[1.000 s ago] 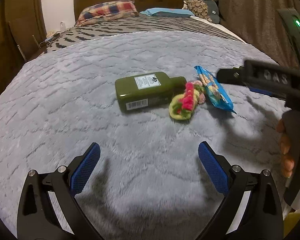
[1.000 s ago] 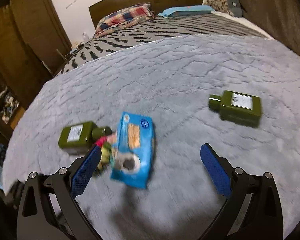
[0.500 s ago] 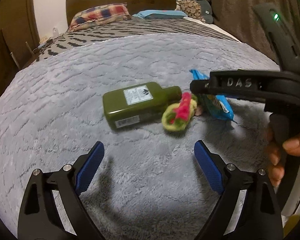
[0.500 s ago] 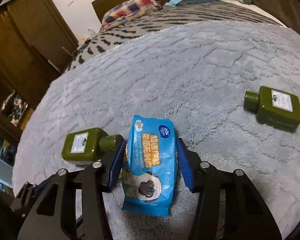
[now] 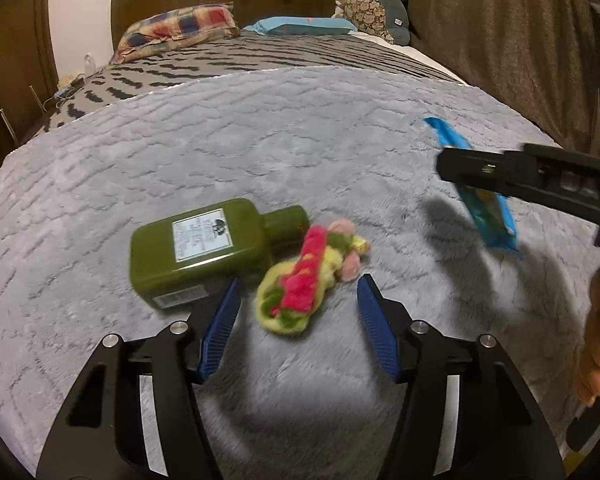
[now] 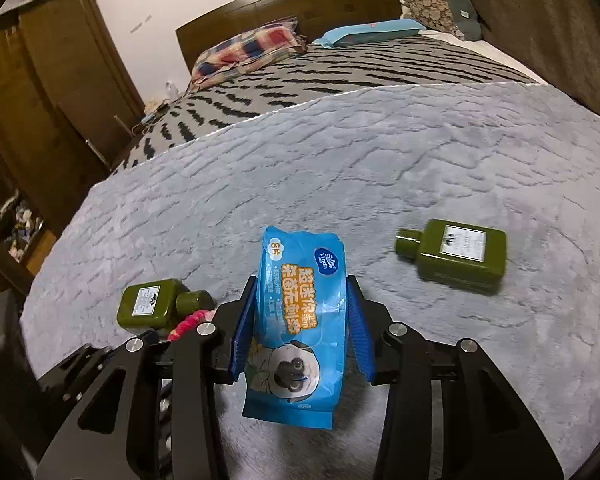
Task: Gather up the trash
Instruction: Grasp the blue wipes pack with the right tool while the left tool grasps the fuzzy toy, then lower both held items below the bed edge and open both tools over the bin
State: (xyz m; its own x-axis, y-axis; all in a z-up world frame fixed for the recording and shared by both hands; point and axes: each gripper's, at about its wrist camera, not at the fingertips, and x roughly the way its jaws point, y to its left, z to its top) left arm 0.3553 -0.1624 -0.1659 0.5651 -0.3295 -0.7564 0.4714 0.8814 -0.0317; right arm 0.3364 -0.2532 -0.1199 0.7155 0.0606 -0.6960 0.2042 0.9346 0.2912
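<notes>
Your right hand-held gripper (image 6: 300, 328) has its 2 blue pads pressed against the sides of the blue wipes packet (image 6: 298, 332) and is closing on it, the packet lifted clear of the grey blanket (image 6: 340, 168) on the bed. Your left hand-held gripper (image 5: 298, 328) is about half open and closing, with the pink-and-yellow fabric bundle (image 5: 304, 280) just ahead between its pads, untouched. One green bottle (image 5: 204, 248) lies touching that bundle, left of the left pad, and a 2nd green bottle (image 6: 456, 254) lies well apart, ahead and right of your right hand-held gripper.
</notes>
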